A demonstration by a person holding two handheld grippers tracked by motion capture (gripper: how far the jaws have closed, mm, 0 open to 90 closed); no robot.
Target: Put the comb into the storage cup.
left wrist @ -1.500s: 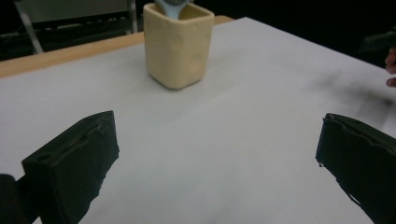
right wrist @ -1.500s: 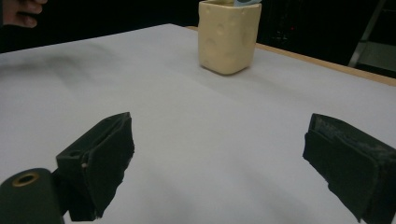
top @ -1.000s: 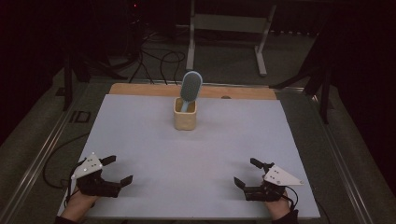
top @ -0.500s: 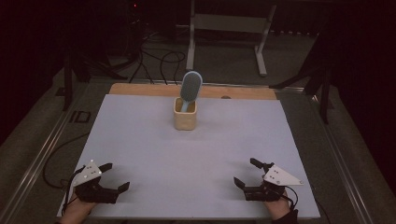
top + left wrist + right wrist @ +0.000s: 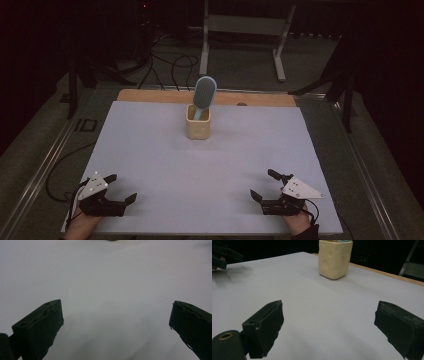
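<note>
While both grippers rested wide and empty, the blue oval brush [image 5: 204, 93] stood at 12 o'clock. Its cream plastic holder [image 5: 198, 127] apparently propped it upright on the white surface [image 5: 200, 175].

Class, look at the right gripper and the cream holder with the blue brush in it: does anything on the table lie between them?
Nothing visible does. Bare white table surface separates the right gripper, jaws open, from the cream holder with the blue brush. The left gripper rests off to the side.
</note>
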